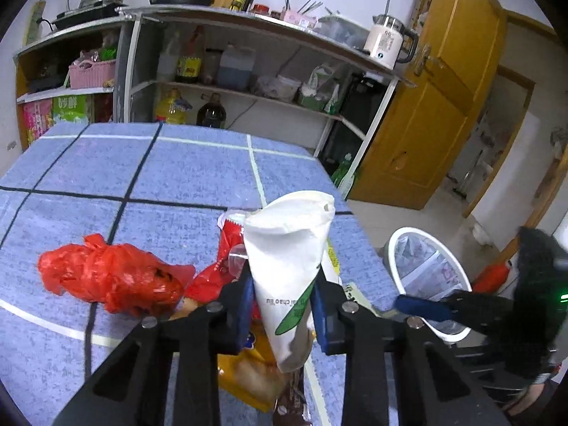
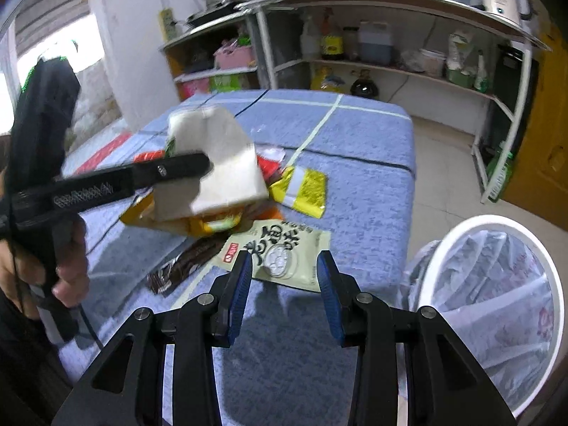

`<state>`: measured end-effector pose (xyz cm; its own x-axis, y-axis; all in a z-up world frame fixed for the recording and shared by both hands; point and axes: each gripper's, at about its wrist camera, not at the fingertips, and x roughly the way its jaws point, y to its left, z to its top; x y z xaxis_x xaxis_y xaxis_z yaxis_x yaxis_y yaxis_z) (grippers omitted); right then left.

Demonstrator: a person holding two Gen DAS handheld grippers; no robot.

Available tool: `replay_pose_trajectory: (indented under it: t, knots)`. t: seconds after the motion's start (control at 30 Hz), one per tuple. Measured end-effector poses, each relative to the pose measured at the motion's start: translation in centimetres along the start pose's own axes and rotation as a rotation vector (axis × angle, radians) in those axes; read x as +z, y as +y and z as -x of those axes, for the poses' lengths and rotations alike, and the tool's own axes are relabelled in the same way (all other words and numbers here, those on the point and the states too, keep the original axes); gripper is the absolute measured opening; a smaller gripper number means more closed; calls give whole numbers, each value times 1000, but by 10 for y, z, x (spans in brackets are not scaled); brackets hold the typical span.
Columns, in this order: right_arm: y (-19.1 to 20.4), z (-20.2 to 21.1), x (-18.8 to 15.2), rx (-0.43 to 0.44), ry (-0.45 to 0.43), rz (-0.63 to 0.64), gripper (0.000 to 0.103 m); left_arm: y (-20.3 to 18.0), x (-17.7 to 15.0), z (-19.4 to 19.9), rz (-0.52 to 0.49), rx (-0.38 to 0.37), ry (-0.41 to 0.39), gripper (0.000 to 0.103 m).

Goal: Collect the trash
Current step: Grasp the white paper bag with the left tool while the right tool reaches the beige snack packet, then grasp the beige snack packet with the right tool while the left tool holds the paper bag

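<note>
My left gripper (image 1: 284, 287) is shut on a white paper bag (image 1: 289, 252) with green print and holds it above the blue table. The bag (image 2: 216, 163) and the left gripper's fingers (image 2: 170, 168) also show in the right wrist view. My right gripper (image 2: 284, 273) is open and empty, just above a pale green seasoning packet (image 2: 284, 248) near the table edge. A crumpled red plastic bag (image 1: 110, 277), a red wrapper (image 1: 220, 262), a yellow packet (image 2: 301, 184), an orange bag (image 1: 248, 365) and a brown wrapper (image 2: 184, 266) lie on the table.
A white-rimmed trash bin (image 2: 497, 301) with a clear liner stands on the floor right of the table (image 2: 355, 163); it also shows in the left wrist view (image 1: 426, 277). Metal kitchen shelves (image 1: 248, 56) stand behind the table. A wooden door (image 1: 436, 99) is at the right.
</note>
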<state>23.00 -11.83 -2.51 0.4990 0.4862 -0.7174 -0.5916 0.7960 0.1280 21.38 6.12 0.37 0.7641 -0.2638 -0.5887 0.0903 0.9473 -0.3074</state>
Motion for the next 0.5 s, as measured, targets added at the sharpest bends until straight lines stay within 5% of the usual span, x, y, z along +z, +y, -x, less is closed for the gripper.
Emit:
replay_pose_trajectory:
  t: [0.03, 0.2, 0.5]
  knots:
    - [-1, -3, 0, 4, 10, -6, 53, 1, 1, 6, -1, -2, -13, 30]
    - [0, -10, 3, 13, 5, -34, 55, 7, 4, 33, -10, 3, -72, 30]
    - [31, -33, 1, -36, 76, 136, 61, 15, 3, 50, -17, -1, -99, 30]
